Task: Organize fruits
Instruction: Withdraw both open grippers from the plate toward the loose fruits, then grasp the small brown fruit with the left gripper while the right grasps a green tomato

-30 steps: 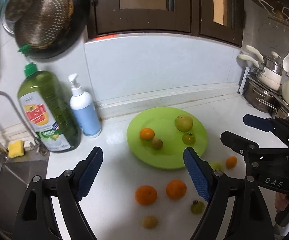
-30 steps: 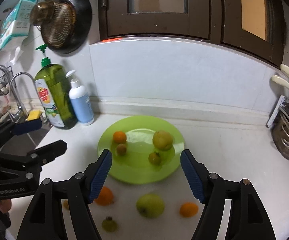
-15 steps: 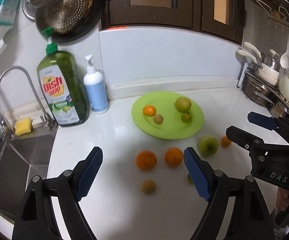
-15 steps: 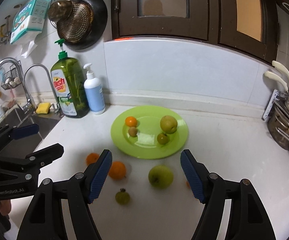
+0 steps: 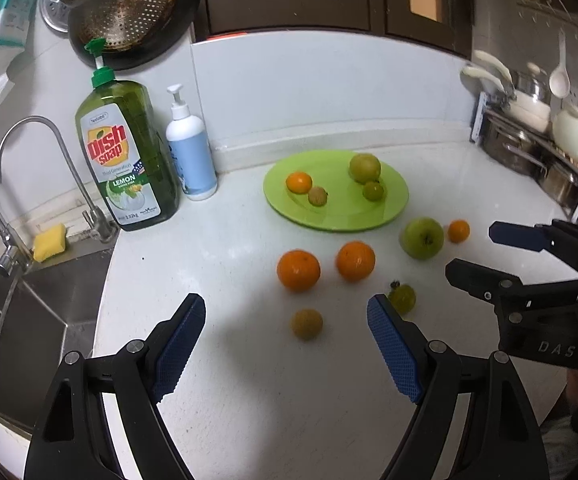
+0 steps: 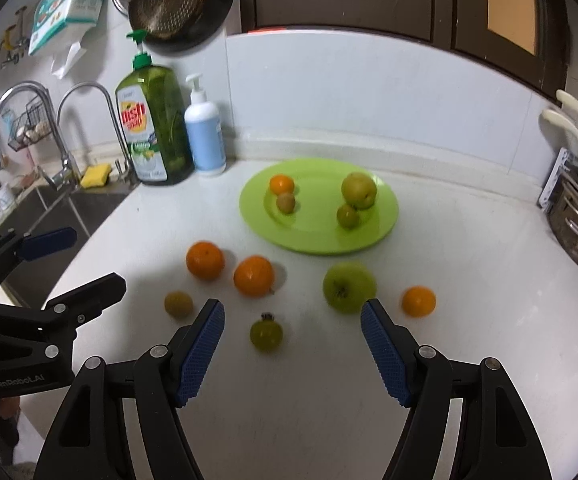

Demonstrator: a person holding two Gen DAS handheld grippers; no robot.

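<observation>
Both tools backed off; oranges [image 5: 298, 271] front plate [image 5: 393, 208].

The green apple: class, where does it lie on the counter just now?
In the right wrist view the green apple lies on the white counter, off the green plate, between a large orange and a small orange.

Left tongs [image 5: 285, 344] jaws wide apart, empty; right tongs [image 6: 293, 344] likewise, alongside, level.

Left wall: dish soap [image 5: 127, 156] just beside pump bottle [image 5: 191, 152].
Sink edge: tap [image 5: 45, 168], yellow sponge [image 5: 50, 241].
Above: hanging strainer [image 5: 137, 0].
Right: pots [image 5: 529, 136].
</observation>
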